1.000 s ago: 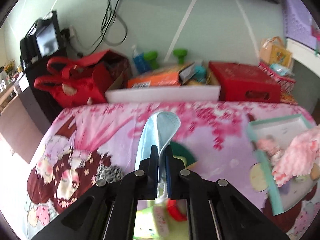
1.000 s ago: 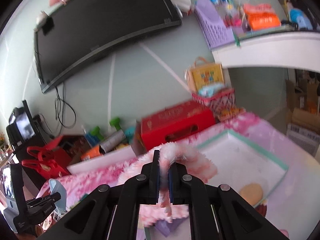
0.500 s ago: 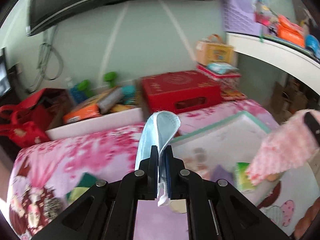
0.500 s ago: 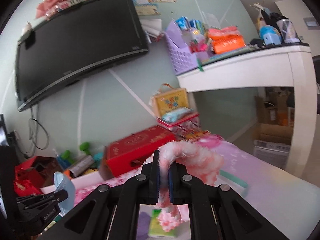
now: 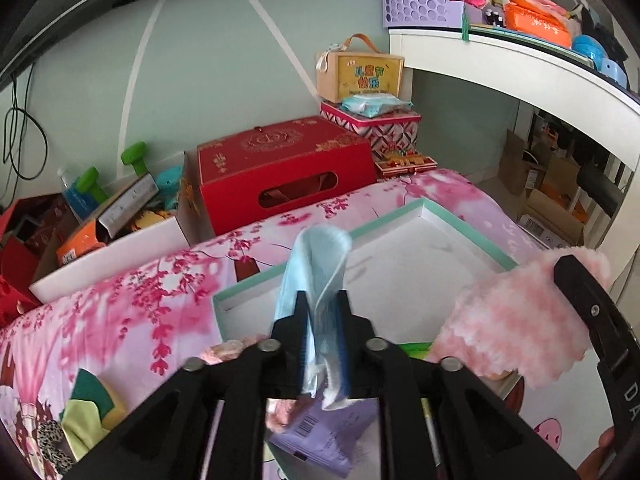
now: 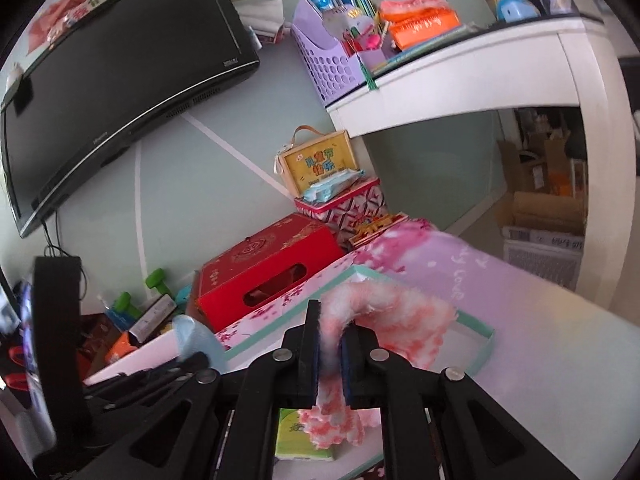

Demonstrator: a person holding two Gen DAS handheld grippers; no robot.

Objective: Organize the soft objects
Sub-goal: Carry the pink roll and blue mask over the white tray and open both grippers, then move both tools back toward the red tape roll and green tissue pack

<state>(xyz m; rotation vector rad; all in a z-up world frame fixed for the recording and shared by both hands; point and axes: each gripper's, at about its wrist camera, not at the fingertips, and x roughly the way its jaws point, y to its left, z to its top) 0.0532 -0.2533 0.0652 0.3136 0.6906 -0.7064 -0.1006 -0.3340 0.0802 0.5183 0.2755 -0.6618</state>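
My left gripper (image 5: 323, 300) is shut on a light blue face mask (image 5: 316, 264) and holds it above the near left part of a white tray with a teal rim (image 5: 400, 212). My right gripper (image 6: 330, 316) is shut on a fluffy pink cloth (image 6: 396, 324), also over the tray (image 6: 486, 334); the cloth shows at the right of the left wrist view (image 5: 516, 320). In the tray lie a purple packet (image 5: 320, 440) and a green tissue pack (image 6: 296, 436). The left gripper and mask show low left in the right wrist view (image 6: 192, 336).
The tray sits on a pink cherry-blossom cloth (image 5: 140, 300). Green and yellow soft pieces (image 5: 92, 404) lie on it at the left. A red box (image 5: 280, 172), a white carton (image 5: 112, 252) and stacked gift boxes (image 5: 372, 120) line the back. A white shelf (image 6: 480, 64) overhangs right.
Both grippers swung right from the cloth's left part to over the tray, each still holding its item. The tray and shelf now fill the views.
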